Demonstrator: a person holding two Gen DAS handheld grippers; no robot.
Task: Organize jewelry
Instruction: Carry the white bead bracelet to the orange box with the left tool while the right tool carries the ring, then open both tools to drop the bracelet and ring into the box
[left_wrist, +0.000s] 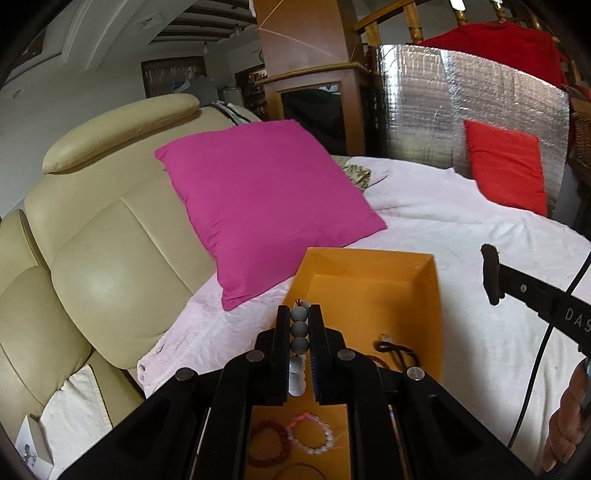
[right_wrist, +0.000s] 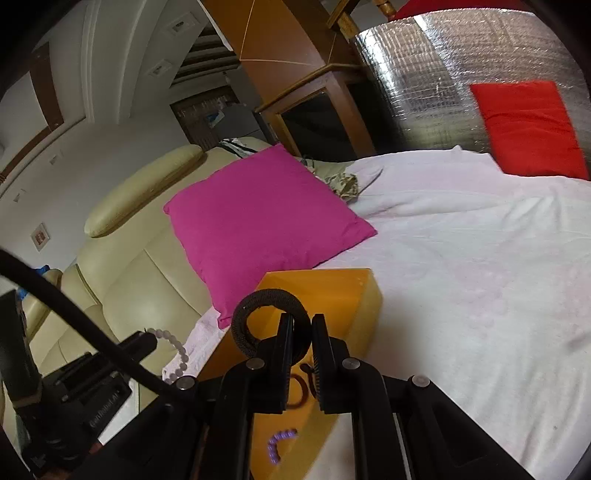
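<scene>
An orange box (left_wrist: 428, 295) sits on the white bedspread. My left gripper (left_wrist: 299, 325) is shut on a grey bead bracelet (left_wrist: 299, 328) and holds it over the box's left side. Inside the box lie a red bead bracelet (left_wrist: 267, 443), a pink bead bracelet (left_wrist: 312, 432) and a black cord piece (left_wrist: 397, 350). My right gripper (right_wrist: 303, 332) is shut on a dark brown ring bangle (right_wrist: 269, 299) above the box (right_wrist: 343, 291). A purple bead bracelet (right_wrist: 279, 445) lies in the box. The right gripper also shows at the right of the left wrist view (left_wrist: 491, 275).
A magenta pillow (left_wrist: 258, 206) leans just behind the box. A cream leather sofa (left_wrist: 110, 258) stands to the left. A red cushion (left_wrist: 506, 166) rests against a silver foil panel (left_wrist: 461, 103) at the back right. White bedspread (right_wrist: 480, 277) spreads to the right.
</scene>
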